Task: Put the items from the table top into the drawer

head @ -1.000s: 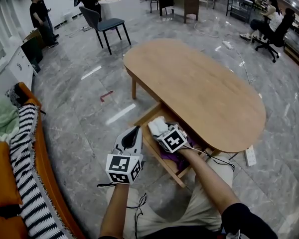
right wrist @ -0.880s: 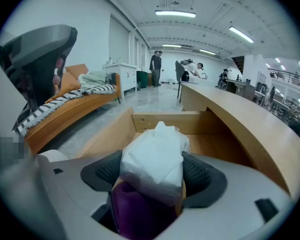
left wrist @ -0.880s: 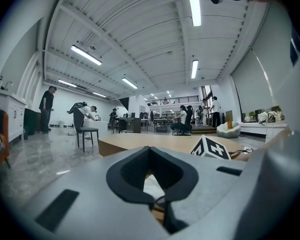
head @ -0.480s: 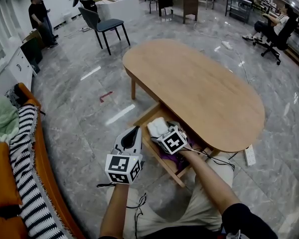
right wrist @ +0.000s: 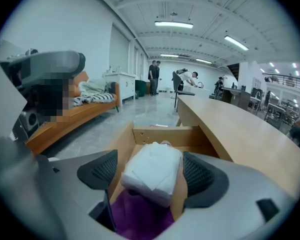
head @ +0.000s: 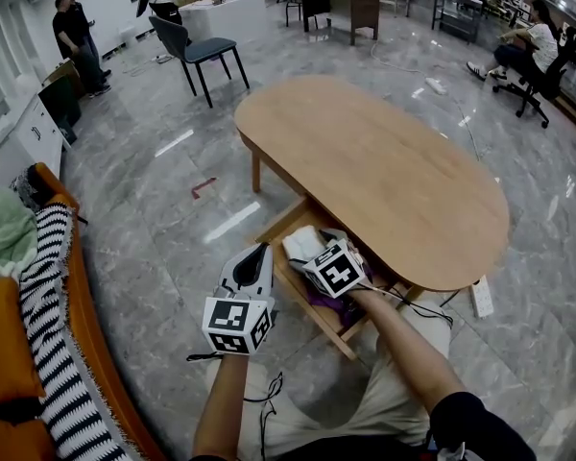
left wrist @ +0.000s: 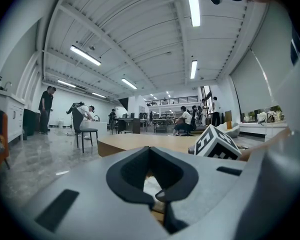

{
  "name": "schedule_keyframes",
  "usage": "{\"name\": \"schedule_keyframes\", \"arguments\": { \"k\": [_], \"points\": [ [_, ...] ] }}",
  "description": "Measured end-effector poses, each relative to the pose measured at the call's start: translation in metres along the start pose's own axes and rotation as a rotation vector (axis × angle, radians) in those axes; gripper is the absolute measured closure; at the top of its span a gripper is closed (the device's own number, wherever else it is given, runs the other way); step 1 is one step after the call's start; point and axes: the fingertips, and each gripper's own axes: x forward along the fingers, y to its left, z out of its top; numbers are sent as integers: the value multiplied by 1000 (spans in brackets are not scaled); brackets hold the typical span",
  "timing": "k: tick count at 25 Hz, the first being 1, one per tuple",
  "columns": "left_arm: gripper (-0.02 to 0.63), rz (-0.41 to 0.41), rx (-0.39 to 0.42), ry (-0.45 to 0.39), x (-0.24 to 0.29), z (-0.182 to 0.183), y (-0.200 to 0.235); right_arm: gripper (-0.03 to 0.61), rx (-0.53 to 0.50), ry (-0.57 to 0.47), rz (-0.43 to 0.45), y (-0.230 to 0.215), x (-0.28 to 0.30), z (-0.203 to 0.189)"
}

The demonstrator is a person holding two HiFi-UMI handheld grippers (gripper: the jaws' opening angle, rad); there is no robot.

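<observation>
We see the right gripper [right wrist: 151,174] over the drawer [right wrist: 165,135] — jaws just opened wide, flanking the white packet [right wrist: 151,184] without touching; left gripper [left wrist: 152,178] — jaws shut, empty.

head view looks steeply down; both gripper views sit low beside the table [head: 384,171], shared by all.

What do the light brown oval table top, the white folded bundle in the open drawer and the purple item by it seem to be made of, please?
Light brown oval table top: wood or veneer, matt, faint grain. White folded bundle: soft paper or cloth, with layered, creased folds. Purple item: probably fabric; dull, limp-looking.
</observation>
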Motion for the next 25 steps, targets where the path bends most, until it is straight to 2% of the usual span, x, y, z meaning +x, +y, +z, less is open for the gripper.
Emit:
{"name": "schedule_keyframes", "arguments": {
  "k": [6, 11, 13, 15, 16, 20, 25],
  "points": [
    [609, -9, -2, -4, 1, 0, -2, 166, 39, -96, 17, 0, -20, 21],
    [609, -15, -2, -3, 3, 0, -5, 181, 19, -145, 0, 2, -36, 33],
    [609, -19, -4, -4, 4, 1, -5, 240, 20, -177, -30, -1, -45, 40],
    [609, -20, -4, -4, 4, 1, -6, 394, 8, -228, -87, -6, -55, 50],
    [609, -20, -4, -3, 4, 0, -6, 442, -3, -254, -114, -8, -61, 56],
    [609, -23, -6, 1, 6, -3, -9, 519, -9, -322, -146, -11, -79, 67],
    [609, -24, -6, 0, 8, -3, -9, 551, -21, -389, -151, -8, -94, 77]
  ]
}}
